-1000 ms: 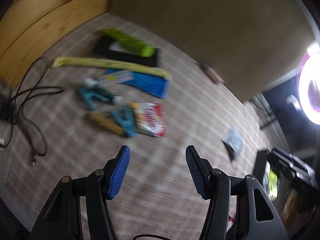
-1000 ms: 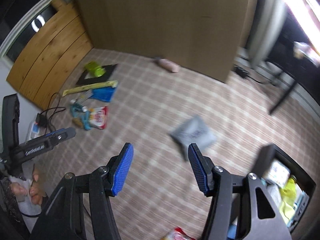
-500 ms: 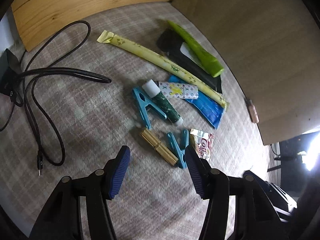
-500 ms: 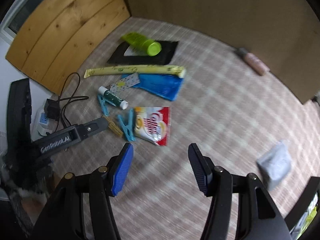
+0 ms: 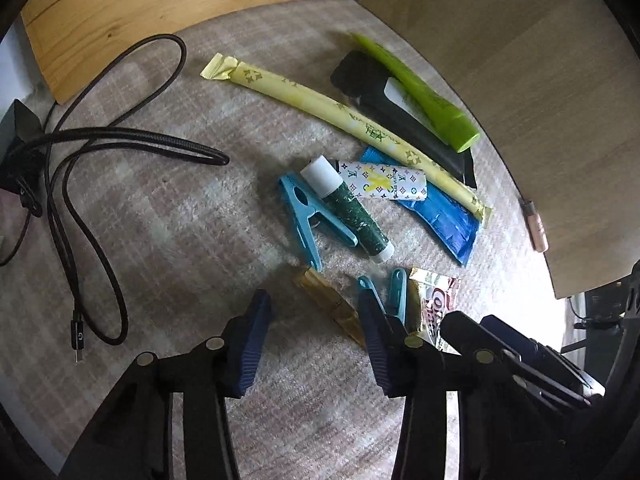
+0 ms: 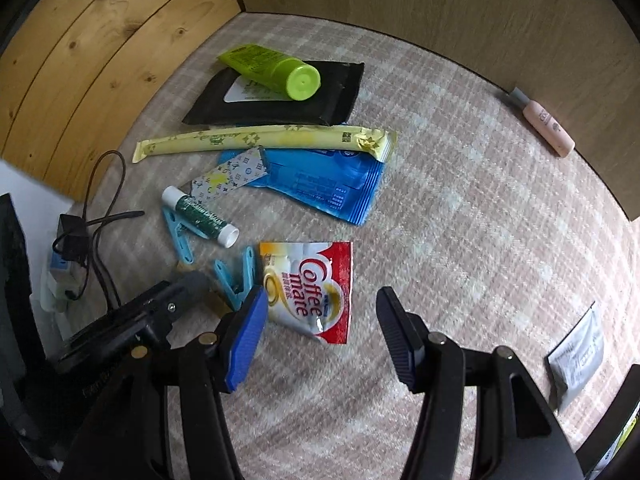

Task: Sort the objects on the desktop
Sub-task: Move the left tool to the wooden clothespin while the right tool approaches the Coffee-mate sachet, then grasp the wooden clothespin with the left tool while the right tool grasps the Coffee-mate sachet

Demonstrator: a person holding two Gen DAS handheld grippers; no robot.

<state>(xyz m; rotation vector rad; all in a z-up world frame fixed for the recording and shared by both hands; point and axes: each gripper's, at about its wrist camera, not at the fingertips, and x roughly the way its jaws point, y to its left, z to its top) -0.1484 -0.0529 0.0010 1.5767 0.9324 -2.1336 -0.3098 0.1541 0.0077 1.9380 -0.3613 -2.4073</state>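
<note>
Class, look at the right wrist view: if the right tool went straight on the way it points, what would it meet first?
Probably the Coffee mate sachet, lying just ahead of the open right tool toward its left finger; depth is uncertain, and it might meet bare tablecloth first.

Soft, even daylight lit both views, and shadows were faint. Strong fisheye bending curved the wooden panel and left dark corners. The checked desk smeared with slight motion blur near the bottom, while the Coffee mate sachet read sharply.
</note>
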